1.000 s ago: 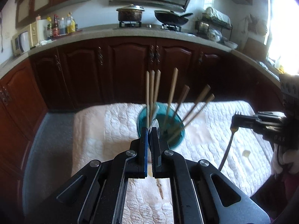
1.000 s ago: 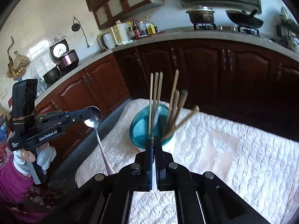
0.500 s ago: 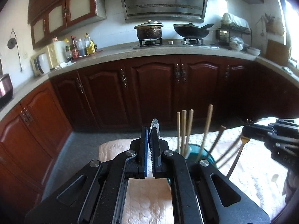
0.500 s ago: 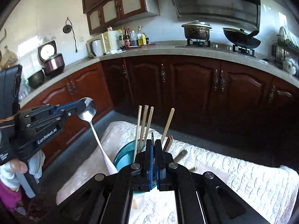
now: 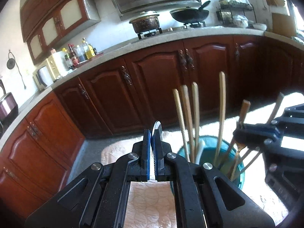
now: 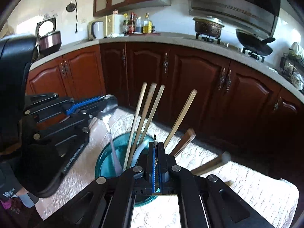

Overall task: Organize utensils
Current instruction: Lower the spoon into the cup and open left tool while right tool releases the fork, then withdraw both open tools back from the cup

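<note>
A teal round holder [image 6: 106,159] with several wooden chopsticks [image 6: 146,112] stands on the white quilted cloth; it also shows in the left wrist view [image 5: 224,148]. My left gripper [image 5: 151,133] is shut on a metal spoon [image 5: 157,126]. In the right wrist view the spoon's bowl [image 6: 109,107] sits at the left gripper [image 6: 98,104] and its handle points down into the holder. My right gripper [image 6: 156,145] is shut on a fork whose tines [image 6: 155,138] stick up; in the left wrist view the fork [image 5: 238,150] hangs from the right gripper [image 5: 245,134] over the holder.
The white quilted cloth [image 6: 237,176] covers the table. Dark wood cabinets [image 6: 190,79] and a grey counter run behind, with a pot [image 6: 209,26], a wok [image 6: 252,41], bottles [image 6: 138,23] and a rice cooker [image 6: 49,38].
Both grippers have moved in over the holder. The spoon's handle now reaches down into the holder and the fork hangs over its right side. Both stay shut.
</note>
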Motion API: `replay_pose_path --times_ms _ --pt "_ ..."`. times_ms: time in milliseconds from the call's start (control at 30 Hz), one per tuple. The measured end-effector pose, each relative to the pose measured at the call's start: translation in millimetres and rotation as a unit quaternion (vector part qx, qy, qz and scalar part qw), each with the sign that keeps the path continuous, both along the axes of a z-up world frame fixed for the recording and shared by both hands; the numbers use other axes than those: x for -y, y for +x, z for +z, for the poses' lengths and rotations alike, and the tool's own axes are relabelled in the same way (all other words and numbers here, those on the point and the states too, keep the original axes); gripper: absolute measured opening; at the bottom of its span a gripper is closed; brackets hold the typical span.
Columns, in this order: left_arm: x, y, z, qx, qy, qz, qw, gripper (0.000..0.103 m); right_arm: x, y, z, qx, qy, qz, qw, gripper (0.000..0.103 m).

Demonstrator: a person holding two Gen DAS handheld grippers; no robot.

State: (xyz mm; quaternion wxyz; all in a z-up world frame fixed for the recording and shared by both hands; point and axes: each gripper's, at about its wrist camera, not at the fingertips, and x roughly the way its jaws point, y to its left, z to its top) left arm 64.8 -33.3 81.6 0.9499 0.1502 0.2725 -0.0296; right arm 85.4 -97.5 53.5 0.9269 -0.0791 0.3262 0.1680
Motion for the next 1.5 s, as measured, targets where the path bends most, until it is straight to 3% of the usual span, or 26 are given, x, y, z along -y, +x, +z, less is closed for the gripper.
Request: replay_pose_path --times_ms 333,433,533,600,733,800,933,1233,1500 --pt "4.5 -4.0 -11.9 -0.019 -0.014 -0.001 0.9997 0.002 7.5 7.4 -41.9 -0.069 0.027 0.004 0.997 0.002" --pt "1.3 -2.6 -7.9 -0.033 -0.042 -0.011 0.9985 0.002 20.8 4.1 -40.1 -0.08 0.059 0.003 0.995 0.003" --pt "-5.3 -0.2 -5.9 -0.053 -0.08 -0.02 0.9951 0.003 33.4 -2.6 -31.6 -0.076 0.074 0.001 0.994 0.01" --pt "-8.7 1.0 -5.4 -0.071 -0.107 -0.031 0.9912 0.01 41.6 -9.4 -25.1 -0.072 0.085 -0.001 0.994 0.022" --pt "-12.9 -4.6 1.0 -0.081 -0.136 -0.037 0.9866 0.019 58.0 -23.5 -11.6 -0.063 0.112 -0.01 0.992 0.022" --pt "-16.8 -9.5 6.5 -0.083 -0.15 -0.037 0.9845 0.031 65.9 -33.7 -5.3 -0.055 0.126 -0.015 0.99 0.024" --pt "-25.0 -20.9 15.9 -0.092 -0.182 -0.035 0.9782 0.041 67.5 -45.8 4.3 -0.045 0.142 -0.023 0.989 0.028" --pt "-22.6 -66.5 24.0 -0.071 -0.163 -0.007 0.9841 0.042 56.3 -68.2 4.9 -0.035 0.149 -0.042 0.987 0.034" --pt "-19.2 -91.5 19.2 -0.075 -0.158 0.006 0.9846 0.042 47.9 -81.3 9.7 -0.023 0.135 -0.055 0.989 0.038"
